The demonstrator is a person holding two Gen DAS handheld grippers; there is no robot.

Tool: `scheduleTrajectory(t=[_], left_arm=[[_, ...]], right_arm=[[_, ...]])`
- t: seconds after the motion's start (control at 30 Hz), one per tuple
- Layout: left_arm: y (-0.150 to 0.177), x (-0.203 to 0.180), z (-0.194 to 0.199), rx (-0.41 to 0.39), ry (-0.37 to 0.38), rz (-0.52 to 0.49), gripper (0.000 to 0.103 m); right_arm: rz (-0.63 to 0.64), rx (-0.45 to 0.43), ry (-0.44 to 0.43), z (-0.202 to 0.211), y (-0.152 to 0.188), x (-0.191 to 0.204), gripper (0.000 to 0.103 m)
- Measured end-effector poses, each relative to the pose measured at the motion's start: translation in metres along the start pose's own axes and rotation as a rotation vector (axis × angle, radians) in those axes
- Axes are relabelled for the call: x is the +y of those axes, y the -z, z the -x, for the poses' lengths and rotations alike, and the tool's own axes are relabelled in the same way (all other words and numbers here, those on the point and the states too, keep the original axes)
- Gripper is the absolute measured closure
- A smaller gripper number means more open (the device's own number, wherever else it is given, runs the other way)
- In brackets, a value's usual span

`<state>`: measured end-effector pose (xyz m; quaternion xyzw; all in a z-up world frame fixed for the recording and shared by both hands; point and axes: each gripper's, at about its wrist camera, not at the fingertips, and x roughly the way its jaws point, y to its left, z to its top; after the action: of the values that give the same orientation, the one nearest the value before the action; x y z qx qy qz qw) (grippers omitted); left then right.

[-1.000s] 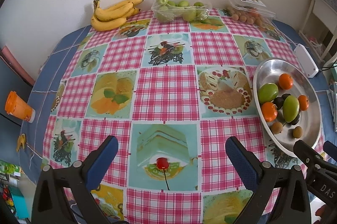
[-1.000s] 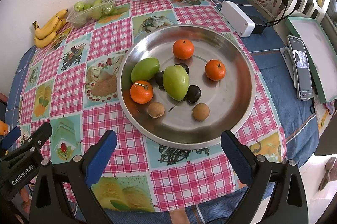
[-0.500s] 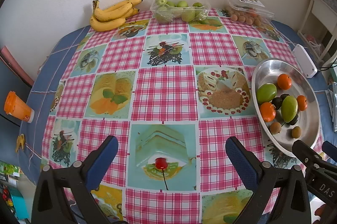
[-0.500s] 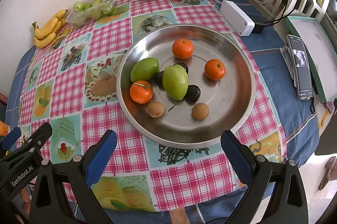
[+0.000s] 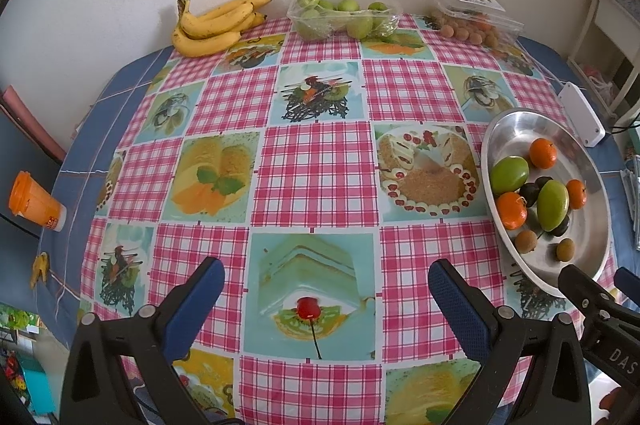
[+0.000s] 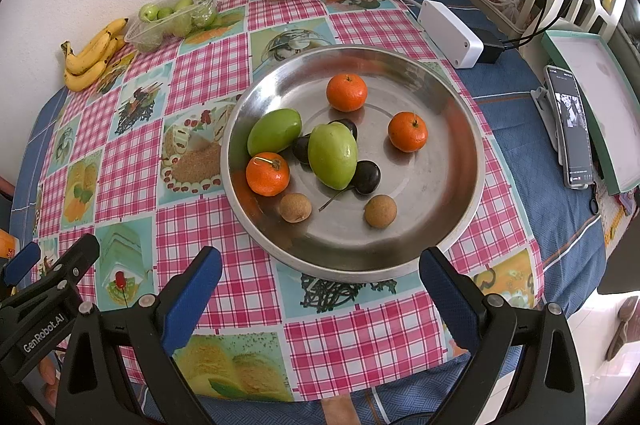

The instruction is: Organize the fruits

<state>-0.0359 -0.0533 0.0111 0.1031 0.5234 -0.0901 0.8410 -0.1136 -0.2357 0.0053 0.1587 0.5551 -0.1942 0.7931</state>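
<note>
A mixed lot of fruit, three oranges, two green mangoes, dark plums and two brown longans, was seen in the round steel tray (image 6: 460, 129) near the table's right edge. Yellow bananas (image 5: 216, 25), bagged green apples (image 5: 344, 15) and a clear longan box (image 5: 476, 15) were ranged along the far edge. The left gripper (image 5: 326, 289) and right gripper (image 6: 320, 277) were both held spread and empty. Whether sorting was starting or ending could not be judged.

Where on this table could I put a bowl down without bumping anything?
The widest bare stretch is the checked tablecloth left of the steel tray, in front of the bananas and bag of green fruit. The tray's right half is also bare. Crowded: the back edge by the wall and the tray's left-centre, where fruits touch.
</note>
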Motion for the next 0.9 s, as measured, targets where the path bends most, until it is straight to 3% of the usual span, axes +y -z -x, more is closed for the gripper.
scheduleTrajectory(t=[0.9], left_arm=[[0.0005,0.0032,-0.0015,0.010,-0.006,0.002,0.000]], right_arm=[[-0.015,0.003,0.004,-0.0001,0.0010,0.0008,0.004]])
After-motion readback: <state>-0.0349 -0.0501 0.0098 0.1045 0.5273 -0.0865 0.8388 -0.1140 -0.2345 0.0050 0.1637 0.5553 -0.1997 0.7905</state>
